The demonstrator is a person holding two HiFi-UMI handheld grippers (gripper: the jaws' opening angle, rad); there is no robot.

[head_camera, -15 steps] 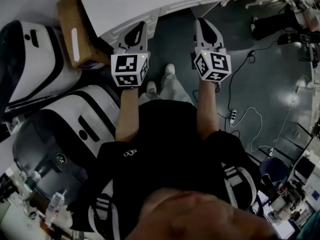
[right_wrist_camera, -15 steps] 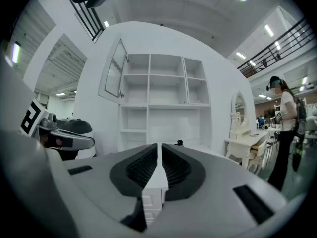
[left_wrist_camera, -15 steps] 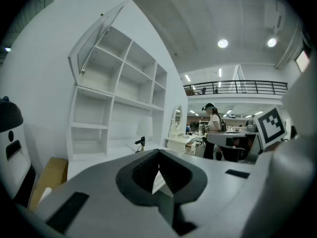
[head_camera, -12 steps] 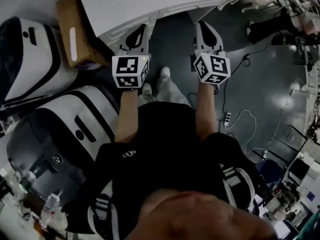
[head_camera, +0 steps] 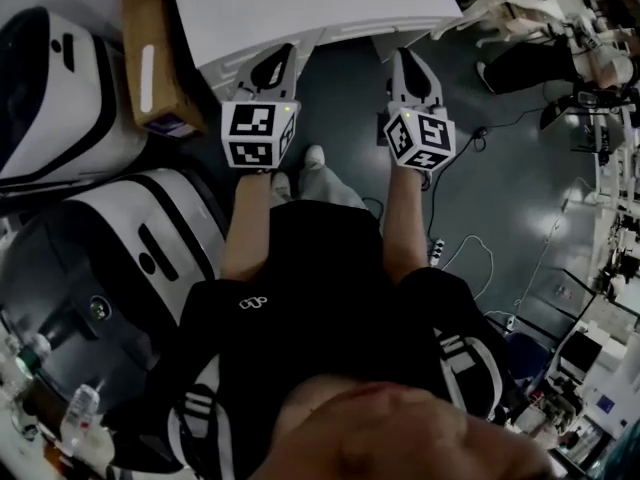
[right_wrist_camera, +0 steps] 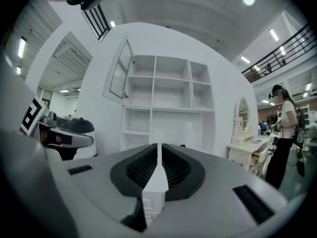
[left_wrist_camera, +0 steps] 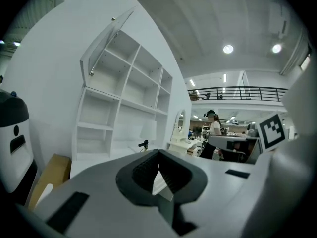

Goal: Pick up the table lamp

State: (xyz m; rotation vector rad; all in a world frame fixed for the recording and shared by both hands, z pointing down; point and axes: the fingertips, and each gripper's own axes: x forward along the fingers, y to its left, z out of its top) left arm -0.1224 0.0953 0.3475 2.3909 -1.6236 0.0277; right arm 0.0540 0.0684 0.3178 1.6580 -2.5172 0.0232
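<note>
The table lamp, with a pale white shade, stands on the desk shelf of the white shelving unit, well ahead of my left gripper. A small black device sits beside it. In the head view my left gripper and right gripper are held side by side at the edge of the white desk. Both are shut with nothing in them. In the right gripper view my right gripper points at the same shelving unit; the lamp is not clear there.
A cardboard box and two large white-and-black machines crowd the left. Cables lie on the dark floor at right. A white vanity with a mirror stands right of the shelves, and a person stands beyond.
The head view has shifted, so the desk and box sit a little further right and nearer. Both grippers keep the same pose, shut. A foot has stepped forward.
</note>
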